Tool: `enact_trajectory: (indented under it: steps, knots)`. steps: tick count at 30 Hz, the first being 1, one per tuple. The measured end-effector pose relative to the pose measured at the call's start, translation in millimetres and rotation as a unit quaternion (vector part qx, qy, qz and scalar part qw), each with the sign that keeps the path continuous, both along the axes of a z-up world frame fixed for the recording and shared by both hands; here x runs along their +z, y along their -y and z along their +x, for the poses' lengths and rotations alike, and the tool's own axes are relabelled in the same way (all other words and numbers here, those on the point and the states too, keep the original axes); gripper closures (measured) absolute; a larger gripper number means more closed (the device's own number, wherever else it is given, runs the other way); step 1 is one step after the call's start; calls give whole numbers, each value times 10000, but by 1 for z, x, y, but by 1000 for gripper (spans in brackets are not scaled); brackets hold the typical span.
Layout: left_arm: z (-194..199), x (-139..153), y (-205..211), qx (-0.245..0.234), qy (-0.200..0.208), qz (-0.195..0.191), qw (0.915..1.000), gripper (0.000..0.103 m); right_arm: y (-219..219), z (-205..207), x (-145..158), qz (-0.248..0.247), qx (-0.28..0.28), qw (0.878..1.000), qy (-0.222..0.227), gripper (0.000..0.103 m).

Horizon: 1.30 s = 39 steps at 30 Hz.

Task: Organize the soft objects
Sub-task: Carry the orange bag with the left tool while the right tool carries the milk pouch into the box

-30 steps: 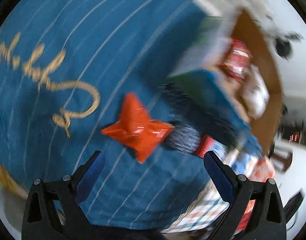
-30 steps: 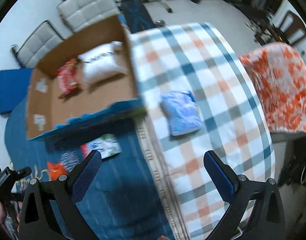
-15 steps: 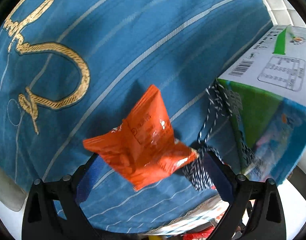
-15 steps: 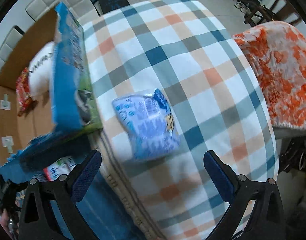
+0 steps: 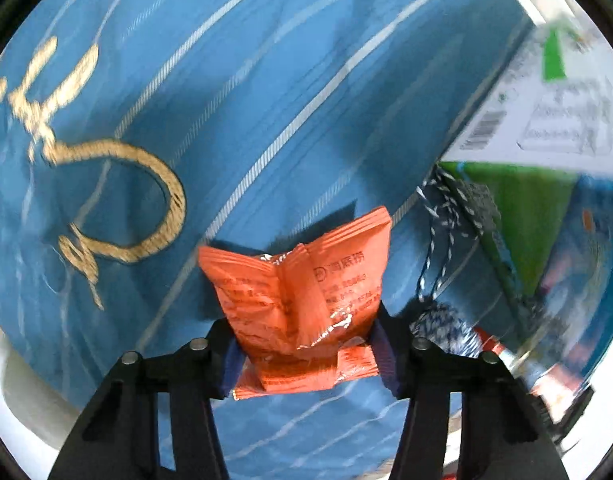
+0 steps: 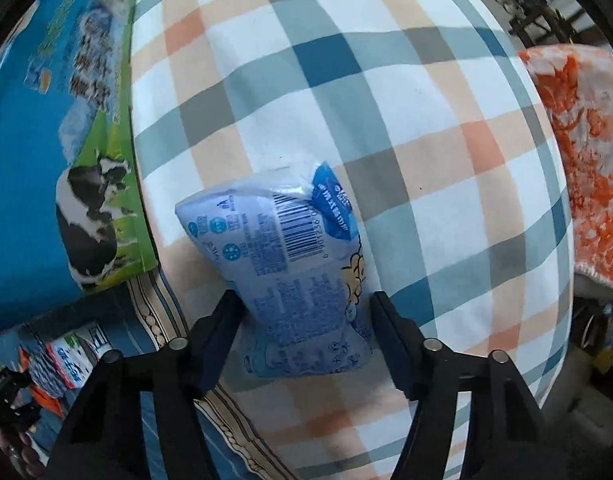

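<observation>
1. the left hand-held gripper (image 5: 306,352) was clamped on an orange packet (image 5: 302,300), crinkled, with a raised centre seam and dark print, over a blue cloth (image 5: 234,80) with pale stripes.
2. a printed carton (image 5: 546,168) lay at 2 o'clock.
3. the right hand-held gripper (image 6: 306,332) squeezed a pale blue packet (image 6: 290,268), puffy, barcoded, resting on a checked cloth (image 6: 406,120).
4. a cow-printed box (image 6: 66,152) sat at 9 o'clock.

Orange packet (image 5: 302,300): glossy, crinkled plastic film. Blue packet (image 6: 294,276): glossy plastic film. Checked cloth (image 6: 406,120): matt woven fabric. Carton (image 6: 46,140): smooth printed cardboard.
</observation>
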State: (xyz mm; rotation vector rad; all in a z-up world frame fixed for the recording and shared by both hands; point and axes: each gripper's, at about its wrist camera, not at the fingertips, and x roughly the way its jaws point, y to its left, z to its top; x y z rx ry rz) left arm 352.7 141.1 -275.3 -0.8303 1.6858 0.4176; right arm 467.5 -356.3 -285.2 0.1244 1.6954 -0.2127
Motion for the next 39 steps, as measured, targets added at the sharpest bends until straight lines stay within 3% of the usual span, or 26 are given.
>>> enact_trajectory:
  steps: [2,7,10,14,21,26,29,35,39]
  knots:
    - [5,7,9,-416,66,245,9988,53,-7,-4,2,-3,144,9999,-94,44]
    - [-1,20,39,-1635,171,895,9823,53,-18,-24,6,99,405,9987,-278,47]
    - [-14,23,66,-2219,202,1045,9692,53,-27,-44,8,184,564,9975,-389,47]
    - [-25,23,104,-2709,276,915,9578,53,-41,-75,9,483,630,9953,-562,47]
    - [-22,14,148,-3095,348,820,9467,52,-49,-85,-1,692,439,9940,-723,44]
    - [-13,10,166,-3239,363,1006,9400,51,-36,-83,-1,739,377,9942,-679,42]
    - [-9,8,182,-3233,323,1060,9398,50,-40,-82,0,673,445,9944,-681,39]
    - [-10,24,169,-3205,375,1121,9399,50,-59,-71,-5,508,544,9949,-681,34]
    - [-11,13,173,-3190,399,1153,9399,50,-62,-63,-7,442,550,9950,-704,32]
